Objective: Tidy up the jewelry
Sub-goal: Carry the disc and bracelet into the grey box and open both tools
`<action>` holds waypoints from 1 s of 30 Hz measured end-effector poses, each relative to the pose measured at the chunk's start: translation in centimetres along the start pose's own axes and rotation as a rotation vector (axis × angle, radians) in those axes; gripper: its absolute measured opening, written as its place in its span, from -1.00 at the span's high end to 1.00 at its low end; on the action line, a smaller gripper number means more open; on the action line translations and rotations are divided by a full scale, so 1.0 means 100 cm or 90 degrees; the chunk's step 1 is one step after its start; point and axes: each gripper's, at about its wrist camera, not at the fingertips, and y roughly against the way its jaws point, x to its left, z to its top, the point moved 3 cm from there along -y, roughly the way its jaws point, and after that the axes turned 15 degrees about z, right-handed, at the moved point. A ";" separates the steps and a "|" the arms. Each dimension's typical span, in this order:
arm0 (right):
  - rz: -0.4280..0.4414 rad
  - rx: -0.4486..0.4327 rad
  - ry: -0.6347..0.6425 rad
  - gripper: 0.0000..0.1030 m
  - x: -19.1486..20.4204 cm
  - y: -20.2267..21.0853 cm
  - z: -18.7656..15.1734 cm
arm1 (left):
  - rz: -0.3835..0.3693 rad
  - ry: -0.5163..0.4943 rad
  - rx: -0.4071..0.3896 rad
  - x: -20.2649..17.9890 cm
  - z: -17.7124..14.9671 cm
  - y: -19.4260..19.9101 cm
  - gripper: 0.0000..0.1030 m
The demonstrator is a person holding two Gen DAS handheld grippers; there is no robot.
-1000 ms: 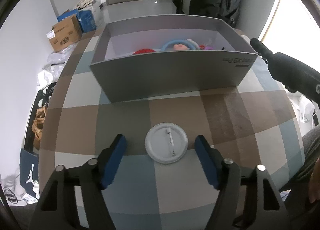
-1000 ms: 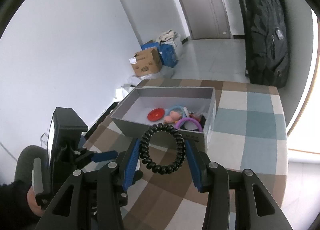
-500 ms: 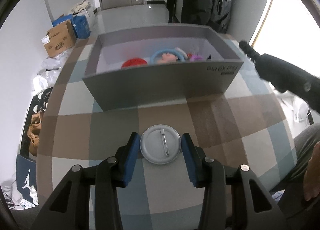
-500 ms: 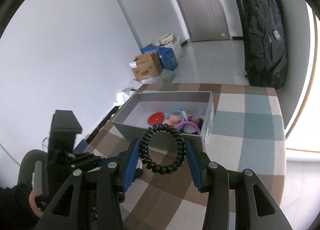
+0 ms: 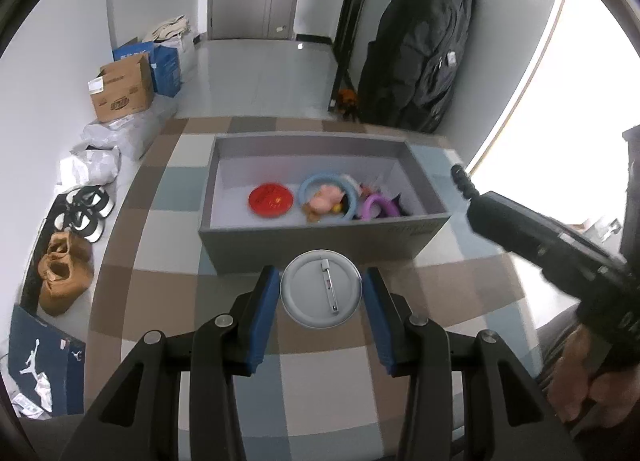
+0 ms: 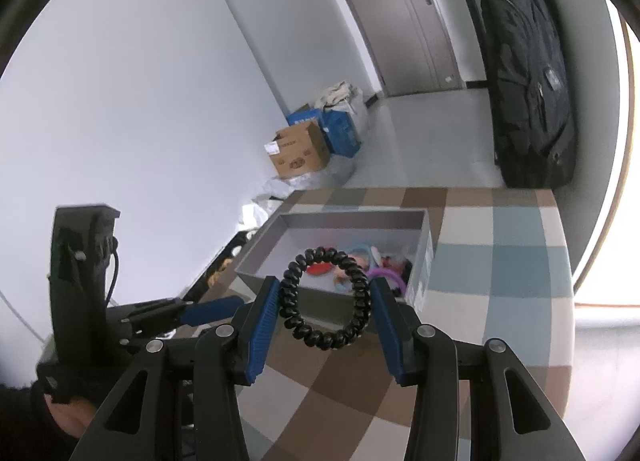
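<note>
Badge (image 5: 321, 288) sits clamped between left fingers (image 5: 262, 313); right fingers (image 6: 262, 325) pinch spiral hair tie (image 6: 324, 297).

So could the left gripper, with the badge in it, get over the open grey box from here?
Probably yes. The left gripper is shut on the pin badge just short of the grey box, whose top is open. Nothing lies between them; the right gripper stays off to the side.

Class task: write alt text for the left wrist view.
The left hand-held gripper grips a round grey pin badge, pin side up, above a checked tablecloth. Beyond stands an open grey box holding colourful trinkets.
</note>
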 end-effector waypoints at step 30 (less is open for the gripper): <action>0.002 0.014 -0.019 0.12 -0.040 -0.056 0.036 | -0.062 0.055 0.007 0.016 0.063 -0.047 0.27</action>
